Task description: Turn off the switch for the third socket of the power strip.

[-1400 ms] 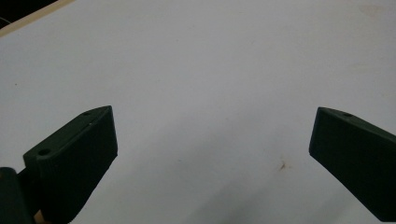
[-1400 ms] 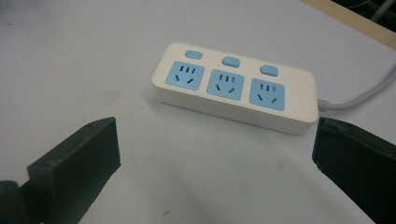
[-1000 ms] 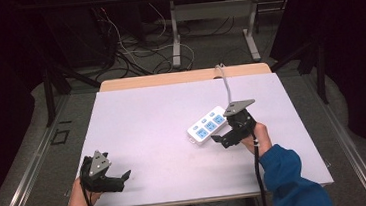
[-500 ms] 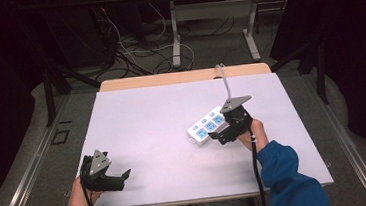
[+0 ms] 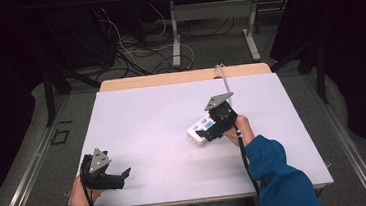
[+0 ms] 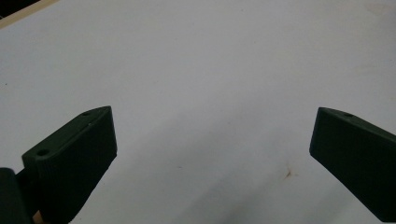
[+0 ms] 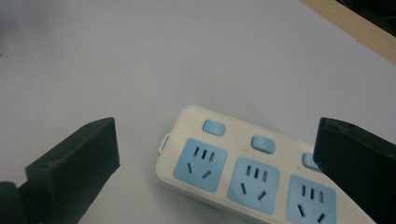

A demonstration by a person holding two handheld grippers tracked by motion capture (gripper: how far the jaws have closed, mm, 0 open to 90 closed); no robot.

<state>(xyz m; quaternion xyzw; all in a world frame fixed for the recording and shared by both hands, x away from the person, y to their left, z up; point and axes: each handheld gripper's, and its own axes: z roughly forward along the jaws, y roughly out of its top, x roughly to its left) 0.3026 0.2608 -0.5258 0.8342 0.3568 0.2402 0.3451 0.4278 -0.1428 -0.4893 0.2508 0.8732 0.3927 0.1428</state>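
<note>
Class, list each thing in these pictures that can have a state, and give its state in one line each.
Left gripper: jaws open, nothing between them, above bare table.
Right gripper: jaws open, over the power strip, not clamped.
Power strip: lying flat, sockets up, no plug in the sockets seen.
Cable: trailing off the table's far edge.

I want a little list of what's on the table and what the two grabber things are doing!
Table: white table top, wooden strip along the far edge
Thing on it: white power strip with blue sockets and blue switches
Cord: white cord runs from it off the far edge
Right gripper: jaws open, over the power strip, not squeezing it
Left gripper: jaws open, holding nothing, above bare table near the front edge
</note>
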